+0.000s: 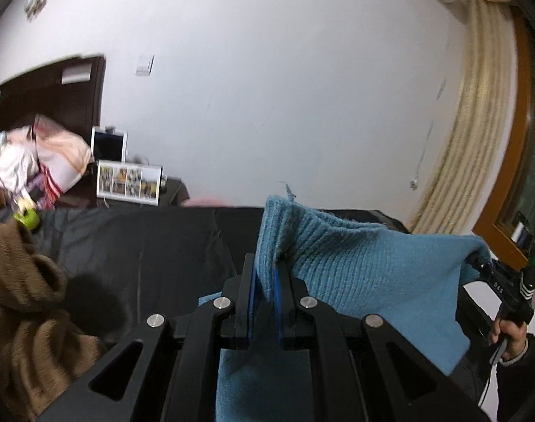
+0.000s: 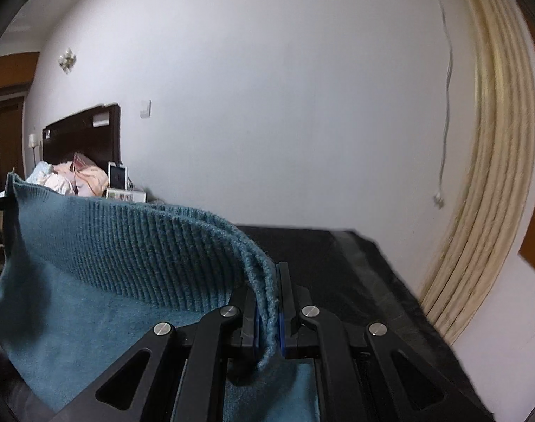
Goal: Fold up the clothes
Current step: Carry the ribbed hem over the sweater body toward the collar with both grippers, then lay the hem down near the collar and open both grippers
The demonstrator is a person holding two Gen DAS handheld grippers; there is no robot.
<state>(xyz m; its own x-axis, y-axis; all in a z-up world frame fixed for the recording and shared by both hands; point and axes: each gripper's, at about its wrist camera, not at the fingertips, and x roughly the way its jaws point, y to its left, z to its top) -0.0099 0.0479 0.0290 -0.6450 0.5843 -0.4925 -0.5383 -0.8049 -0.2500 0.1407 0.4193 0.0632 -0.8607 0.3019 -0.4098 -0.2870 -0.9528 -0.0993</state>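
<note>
Left wrist view: beneath the fingers lies a black bed cover [image 1: 155, 246]. Above it a blue knit sweater [image 1: 366, 267] hangs stretched between the left gripper [image 1: 265, 281] and right gripper [image 1: 478, 263], each clamped tight on a ribbed edge. To fold well, keep that edge taut and both corners level.
</note>
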